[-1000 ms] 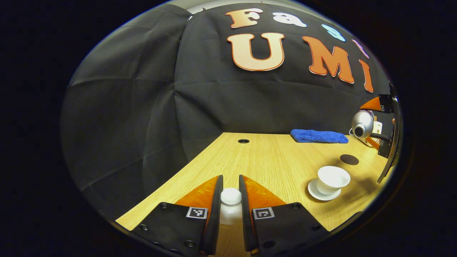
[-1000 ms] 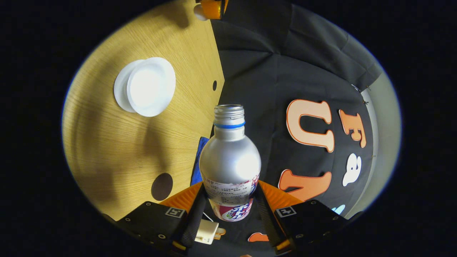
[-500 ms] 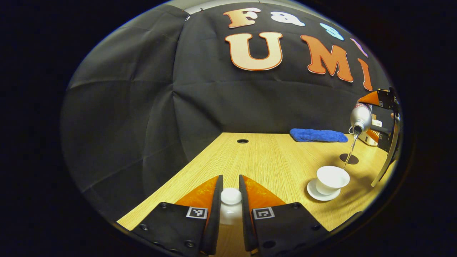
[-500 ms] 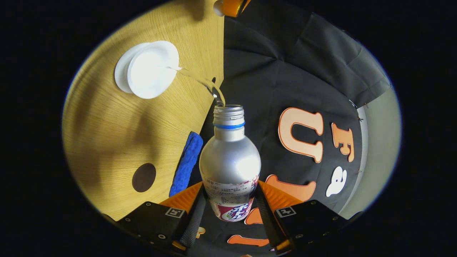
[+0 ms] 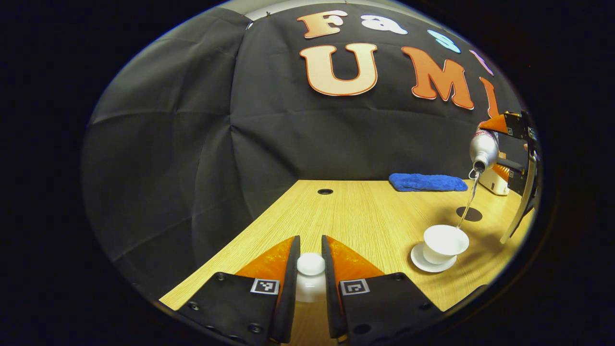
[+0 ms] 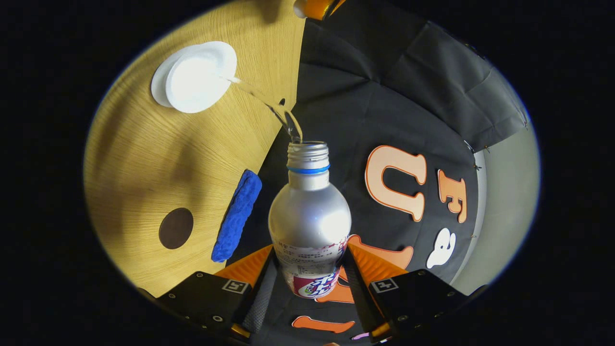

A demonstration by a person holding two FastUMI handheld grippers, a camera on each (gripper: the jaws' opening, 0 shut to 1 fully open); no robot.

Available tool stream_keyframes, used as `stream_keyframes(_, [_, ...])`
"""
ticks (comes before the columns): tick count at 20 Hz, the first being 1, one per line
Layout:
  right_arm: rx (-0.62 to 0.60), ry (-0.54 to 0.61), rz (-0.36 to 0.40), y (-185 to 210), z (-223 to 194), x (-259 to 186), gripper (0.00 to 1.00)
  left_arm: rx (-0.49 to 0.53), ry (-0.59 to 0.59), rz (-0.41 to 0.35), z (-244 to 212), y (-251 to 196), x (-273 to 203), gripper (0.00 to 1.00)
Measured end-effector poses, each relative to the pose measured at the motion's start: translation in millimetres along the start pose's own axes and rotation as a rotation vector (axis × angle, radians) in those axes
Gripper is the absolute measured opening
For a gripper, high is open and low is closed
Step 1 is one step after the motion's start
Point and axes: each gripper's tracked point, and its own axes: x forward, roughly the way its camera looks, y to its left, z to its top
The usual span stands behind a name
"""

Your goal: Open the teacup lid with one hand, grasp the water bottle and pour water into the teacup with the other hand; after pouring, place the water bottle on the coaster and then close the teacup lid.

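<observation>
Pouring stage of the task, roughly at its midpoint. Lid already off: left gripper (image 5: pixel 311 288) pinching the knob of the white teacup lid (image 5: pixel 310 269) between both fingers, held low over the near part of the wooden table (image 5: pixel 355 216), well apart from the cup. Right gripper (image 6: pixel 310 288) clamped on both sides of the silver water bottle (image 6: pixel 310 221), tipped mouth-down above the table's right side, with a thin stream of water (image 6: pixel 269 103) arcing into the open white teacup (image 5: pixel 446 240) on its saucer (image 5: pixel 423 262). Still to do, judging by the layout: righting the bottle, setting it on the dark round coaster (image 5: pixel 469 214) lying bare just beyond the cup, then replacing the lid. Left gripper view: side-on picture of bottle height, stream and cup, with the blue cloth (image 5: pixel 426 182) at the far edge and a small white-and-orange object behind the bottle. Right gripper view: look down along the bottle's open threaded neck onto cup, coaster and cloth, confirming the stream landing inside the rim; fill level not discernible against the white glare.
</observation>
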Motion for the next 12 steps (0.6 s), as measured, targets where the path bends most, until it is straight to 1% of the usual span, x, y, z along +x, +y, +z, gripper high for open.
stream_keyframes(6, [-0.040, -0.026, -0.031, -13, 4, 6, 0.77, 0.011, -0.012, -0.006, 4, -2, -1, 0.32])
stream_keyframes(7, [-0.045, -0.028, -0.034, -14, 4, 7, 0.77, 0.010, -0.013, -0.006, 5, -2, 0, 0.29])
stream_keyframes(8, [-0.047, -0.028, -0.034, -12, 4, 7, 0.77, 0.010, -0.010, -0.007, 5, -2, 1, 0.32])
stream_keyframes(12, [-0.077, -0.046, -0.030, -6, 9, 5, 0.77, 0.014, -0.002, -0.010, 2, -2, 1, 0.32])
